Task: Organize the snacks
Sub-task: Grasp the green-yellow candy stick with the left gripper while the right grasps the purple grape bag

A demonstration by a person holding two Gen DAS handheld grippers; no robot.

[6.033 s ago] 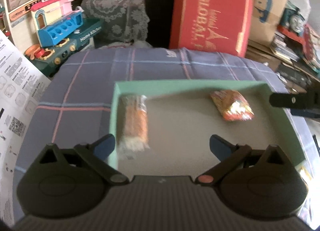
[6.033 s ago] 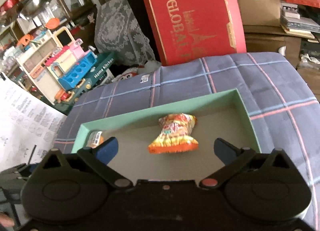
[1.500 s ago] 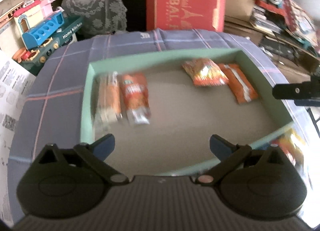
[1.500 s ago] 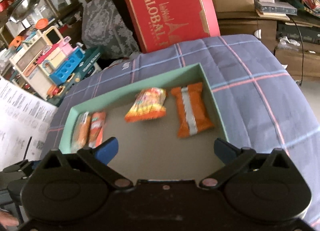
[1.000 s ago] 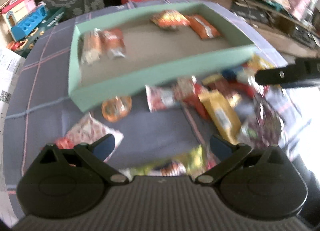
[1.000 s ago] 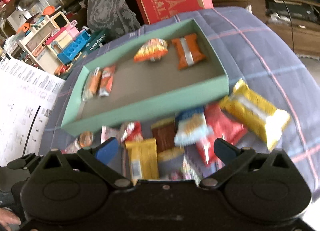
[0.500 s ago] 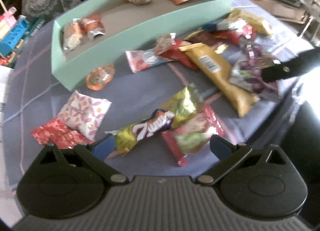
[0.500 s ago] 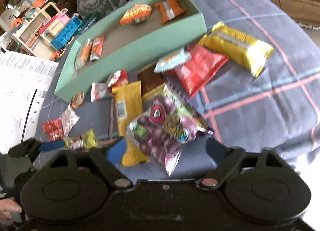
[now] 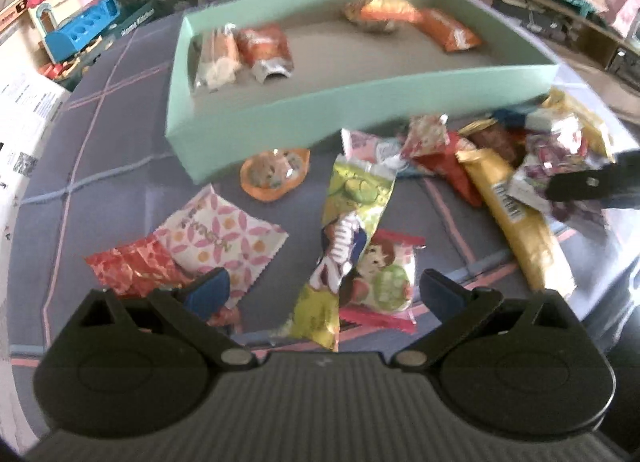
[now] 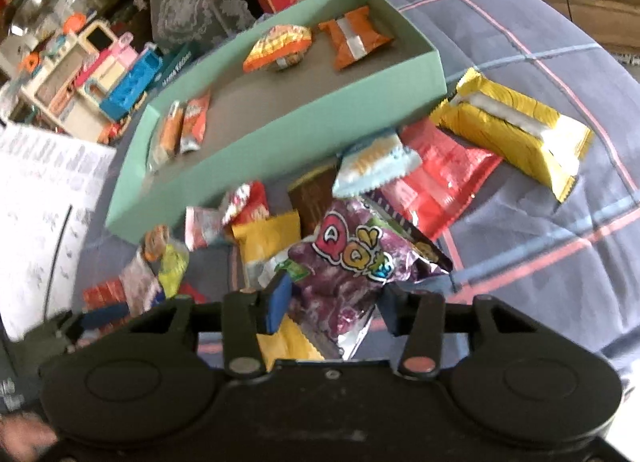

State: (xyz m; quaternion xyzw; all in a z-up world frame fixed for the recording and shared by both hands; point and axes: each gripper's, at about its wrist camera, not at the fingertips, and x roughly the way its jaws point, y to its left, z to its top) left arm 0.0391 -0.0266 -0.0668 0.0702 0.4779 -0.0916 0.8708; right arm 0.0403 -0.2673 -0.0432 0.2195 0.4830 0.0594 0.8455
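Green box [image 9: 360, 98] sits on the plaid-covered worktop [image 10: 520, 246], its long axis running side to side across the left wrist view. All places below taken from it.

Inside, at its left end: two orange bar packets [image 9: 244, 52] side by side, long axes running front to back. At its right end: a crumpled orange bag [image 10: 278, 48] and a flat orange packet with silver stripe [image 10: 354, 40].

Just in front of the box's near wall: loose heap of snacks. Yellow packet [image 10: 516, 130] off its right corner. Red packet [image 10: 440, 174] and pale blue packet [image 10: 374, 162] beside that. Gold bar [image 9: 512, 218] pointing away from the box wall.

Further out front: green wrapper [image 9: 348, 238], long axis roughly front to back, lying over a red-edged packet [image 9: 384, 278].

Left gripper [image 9: 322, 290] spread wide, hovering over the green wrapper, holding nothing.

Right gripper [image 10: 332, 302] drawn in on the purple bag [image 10: 352, 266], fingers pinching its near end.
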